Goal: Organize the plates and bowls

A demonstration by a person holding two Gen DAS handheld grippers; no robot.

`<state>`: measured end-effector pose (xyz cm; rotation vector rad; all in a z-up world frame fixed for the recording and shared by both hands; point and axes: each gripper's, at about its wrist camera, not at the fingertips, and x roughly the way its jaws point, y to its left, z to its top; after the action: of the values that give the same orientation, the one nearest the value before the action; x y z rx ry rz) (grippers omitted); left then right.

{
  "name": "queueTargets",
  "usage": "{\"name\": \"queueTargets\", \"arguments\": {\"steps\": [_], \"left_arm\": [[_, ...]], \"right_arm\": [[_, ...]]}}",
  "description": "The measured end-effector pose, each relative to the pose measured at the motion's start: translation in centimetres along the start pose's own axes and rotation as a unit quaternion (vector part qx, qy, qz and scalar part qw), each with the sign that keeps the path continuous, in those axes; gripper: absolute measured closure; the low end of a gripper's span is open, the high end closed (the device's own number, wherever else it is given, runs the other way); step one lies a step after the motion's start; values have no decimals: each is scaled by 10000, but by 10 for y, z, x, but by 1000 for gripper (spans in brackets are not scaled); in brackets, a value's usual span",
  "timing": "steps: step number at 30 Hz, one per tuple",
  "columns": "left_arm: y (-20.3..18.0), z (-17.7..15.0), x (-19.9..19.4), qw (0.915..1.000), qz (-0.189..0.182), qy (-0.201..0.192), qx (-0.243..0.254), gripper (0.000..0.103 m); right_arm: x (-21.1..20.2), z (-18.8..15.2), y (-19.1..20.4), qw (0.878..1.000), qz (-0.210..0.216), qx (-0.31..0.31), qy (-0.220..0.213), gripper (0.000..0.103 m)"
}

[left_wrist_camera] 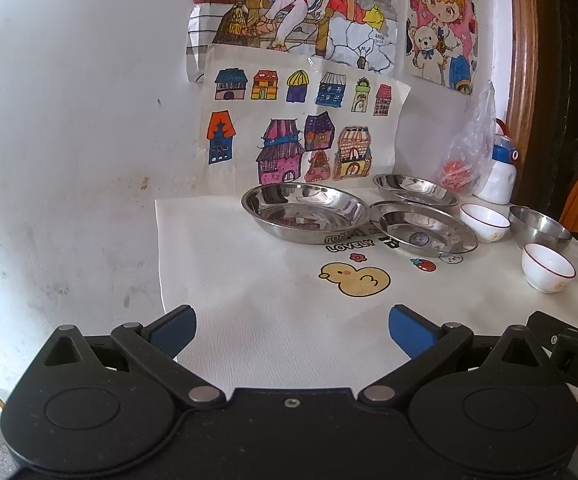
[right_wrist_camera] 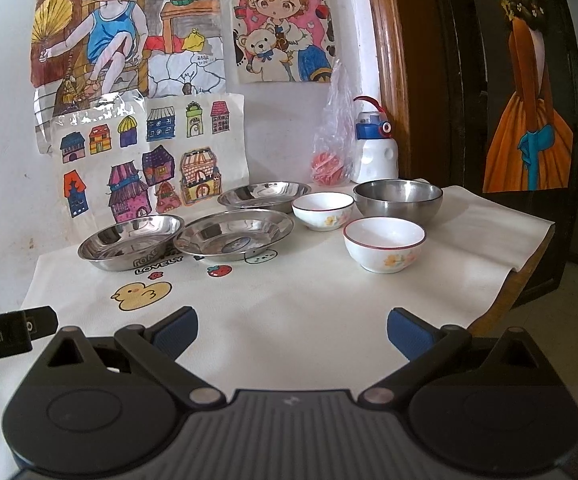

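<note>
Blue-padded right gripper (right_wrist_camera: pixel 292 330) gapes before round shiny steel plates (right_wrist_camera: pixel 235 235) and glazed bowls (right_wrist_camera: pixel 383 244).

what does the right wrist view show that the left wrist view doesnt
Only the right wrist view shows the table's right edge, the whole steel bowl and the flower print on both white bowls. Only the left wrist view shows the bare wall left of the table. Both share three steel plates, two white bowls, the bagged item, the bottle and the duck print. Both grippers' fingers are open, holding nothing.
</note>
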<state>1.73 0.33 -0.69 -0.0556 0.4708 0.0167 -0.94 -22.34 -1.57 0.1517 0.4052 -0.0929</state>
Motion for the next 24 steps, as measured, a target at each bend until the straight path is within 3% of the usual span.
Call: {"name": "queueTargets", "arguments": {"steps": [14,24], "left_arm": [[0,14,24,9998,-76,135,-95,1],[-3,53,59,9997,-227,54,-51,1]], "right_arm": [[22,9,-11,9995,-172,259,-27,0],[48,39,-24,9997,-157,81,-181,0]]}}
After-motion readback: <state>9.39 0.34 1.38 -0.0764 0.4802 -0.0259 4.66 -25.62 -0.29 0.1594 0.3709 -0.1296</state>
